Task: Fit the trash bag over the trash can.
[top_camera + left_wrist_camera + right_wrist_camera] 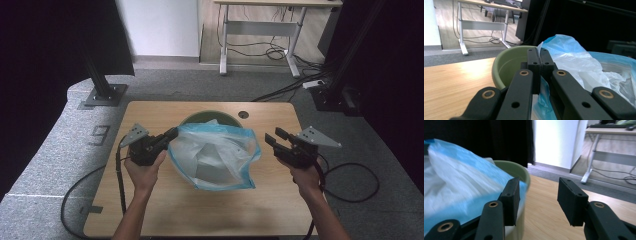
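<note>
A pale green bin (200,118) stands in the middle of the wooden table (165,200). A blue and white see-through plastic bag (215,155) lies crumpled over its mouth and hangs toward the table's front. My left gripper (171,134) is at the bag's left top corner, shut on the bag's edge. In the left gripper view its jaws meet (539,53) over the bin's rim (499,67), with blue plastic (574,62) running down beside them. My right gripper (272,136) hovers right of the bag, open (539,195) and holding nothing. The bag (454,182) and bin (520,171) lie to its left.
A round cable hole (243,114) sits in the table behind the bin. Black cables trail from both grippers over the table's sides. Black stand bases (102,94) rest on the grey floor at back left and back right. A white desk (260,30) stands farther off.
</note>
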